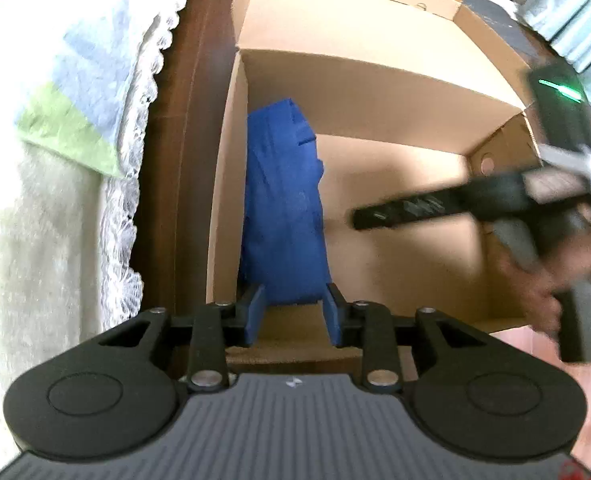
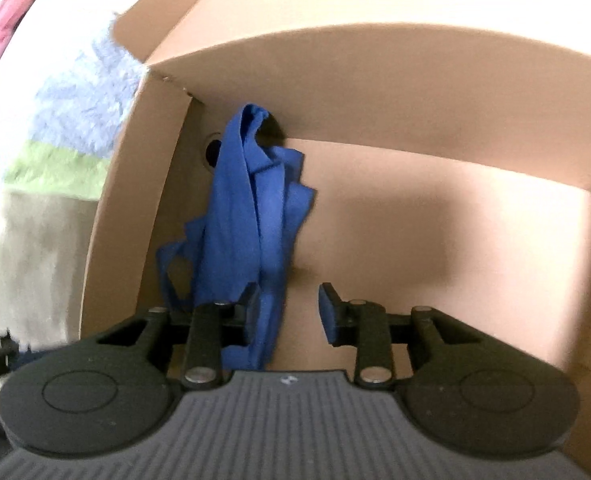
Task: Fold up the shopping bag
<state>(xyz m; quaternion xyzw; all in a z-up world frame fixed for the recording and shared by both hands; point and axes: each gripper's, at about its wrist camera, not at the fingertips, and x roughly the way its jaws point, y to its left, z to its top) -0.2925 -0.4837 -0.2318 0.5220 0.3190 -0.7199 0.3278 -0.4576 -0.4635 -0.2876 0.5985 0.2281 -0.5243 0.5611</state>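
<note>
Ribbed grey housing fills the bottom of both wrist views, and a small pale emblem sits at its front edge; it is too small to read as a brand, and no other writing shows anywhere. From the left wrist view, the left hand-held gripper (image 1: 294, 314) has its blue-tipped fingers spread, with the near end of the blue shopping bag (image 1: 283, 208) lying between them, though whether the tips touch the cloth cannot be told. That bag is bunched into a long, loose roll and lies on the floor of an open cardboard box (image 1: 395, 80), tight along the box's left wall. Farther right in the same view, the right hand-held gripper (image 1: 379, 214) reaches into the box as a dark, blurred bar, well apart from the bag, with a person's hand (image 1: 551, 280) wrapped around its handle and a green light glowing on the body above.

From the right wrist view, the right hand-held gripper (image 2: 287, 308) stands open; the shopping bag (image 2: 251, 208) hangs crumpled against the box's (image 2: 375, 80) inner corner, its lower folds draped over the left finger (image 2: 249, 294) while the right finger stays bare. Outside the box, to the left, a white lace-edged cloth (image 1: 135, 168) covers a dark wooden counter (image 1: 183, 140), and a blue and green towel (image 1: 75, 92) lies on it
</note>
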